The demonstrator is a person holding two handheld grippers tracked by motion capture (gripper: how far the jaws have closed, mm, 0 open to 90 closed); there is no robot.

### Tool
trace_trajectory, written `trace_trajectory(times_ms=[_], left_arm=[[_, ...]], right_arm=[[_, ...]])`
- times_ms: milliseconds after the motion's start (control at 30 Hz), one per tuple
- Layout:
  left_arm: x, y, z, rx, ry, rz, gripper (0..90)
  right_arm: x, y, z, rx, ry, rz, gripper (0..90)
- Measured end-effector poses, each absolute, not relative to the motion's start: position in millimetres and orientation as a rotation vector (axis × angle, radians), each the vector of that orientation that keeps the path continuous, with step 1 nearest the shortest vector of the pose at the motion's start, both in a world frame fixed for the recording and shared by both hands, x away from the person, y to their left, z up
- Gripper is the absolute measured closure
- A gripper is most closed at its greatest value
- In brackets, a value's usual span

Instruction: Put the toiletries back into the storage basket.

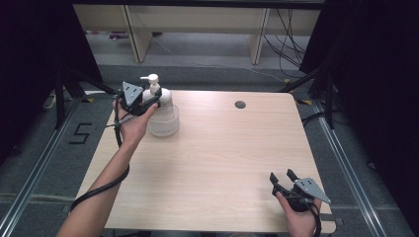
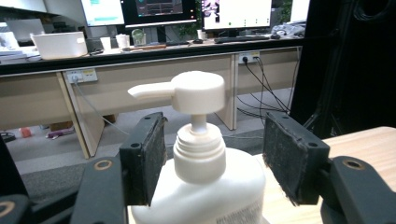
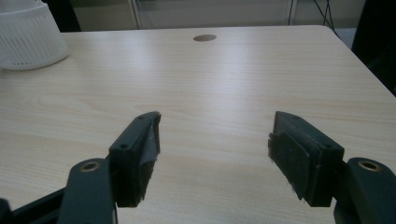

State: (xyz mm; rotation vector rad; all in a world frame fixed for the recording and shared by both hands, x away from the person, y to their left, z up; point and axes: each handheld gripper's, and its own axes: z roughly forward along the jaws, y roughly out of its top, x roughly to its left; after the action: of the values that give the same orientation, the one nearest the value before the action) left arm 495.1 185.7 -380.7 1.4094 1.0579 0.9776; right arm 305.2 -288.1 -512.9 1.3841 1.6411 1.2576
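A white pump bottle [image 1: 157, 94] stands upright inside a white ribbed tub [image 1: 163, 123] near the table's far left corner. My left gripper [image 1: 152, 101] is level with the bottle's top, and a hand holds it from the left. In the left gripper view the bottle's neck [image 2: 200, 156] sits between the two black pads [image 2: 144, 158] of the left gripper [image 2: 212, 154], with a gap on each side, so it is open. My right gripper [image 1: 282, 175] rests low at the table's near right, open, over bare wood [image 3: 215, 144].
The light wooden table [image 1: 222, 148] has a round cable hole [image 1: 240, 104] near its far edge. The ribbed tub [image 3: 28, 42] shows at the upper left of the right gripper view. Beyond the table are desk legs, floor cables and dark curtains on both sides.
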Motion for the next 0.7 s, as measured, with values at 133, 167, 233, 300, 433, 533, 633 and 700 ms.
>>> trace_trajectory(times_ms=[133, 167, 233, 300, 433, 533, 633, 700], left_arm=[[483.8, 190.7, -383.8, 1.4, 1.049, 0.983, 38.4], [479.9, 192.4, -385.1, 1.397, 1.045, 0.987, 38.6], [474.1, 195.0, -387.8, 1.393, 1.042, 0.985, 38.6], [467.9, 197.8, -390.6, 1.393, 1.041, 0.985, 38.6], [455.8, 203.2, -396.8, 1.388, 1.041, 0.981, 38.5], [449.2, 205.9, -400.4, 1.388, 1.04, 0.978, 38.4], [440.2, 208.4, -406.2, 1.394, 1.041, 0.961, 38.4], [436.4, 208.8, -409.3, 1.389, 1.04, 0.951, 38.3]], right_arm=[[306.4, -288.1, -514.0, 1.375, 1.637, 1.282, 33.5], [306.4, -288.1, -514.0, 1.374, 1.637, 1.282, 33.4], [305.9, -288.1, -513.5, 1.375, 1.639, 1.273, 33.4], [304.6, -288.7, -512.3, 1.383, 1.643, 1.233, 33.5], [306.2, -288.5, -513.9, 1.369, 1.629, 1.265, 33.4], [305.9, -288.2, -513.4, 1.372, 1.627, 1.248, 33.4], [306.5, -288.3, -513.7, 1.359, 1.626, 1.248, 33.4], [306.5, -288.6, -513.6, 1.36, 1.628, 1.247, 33.4]])
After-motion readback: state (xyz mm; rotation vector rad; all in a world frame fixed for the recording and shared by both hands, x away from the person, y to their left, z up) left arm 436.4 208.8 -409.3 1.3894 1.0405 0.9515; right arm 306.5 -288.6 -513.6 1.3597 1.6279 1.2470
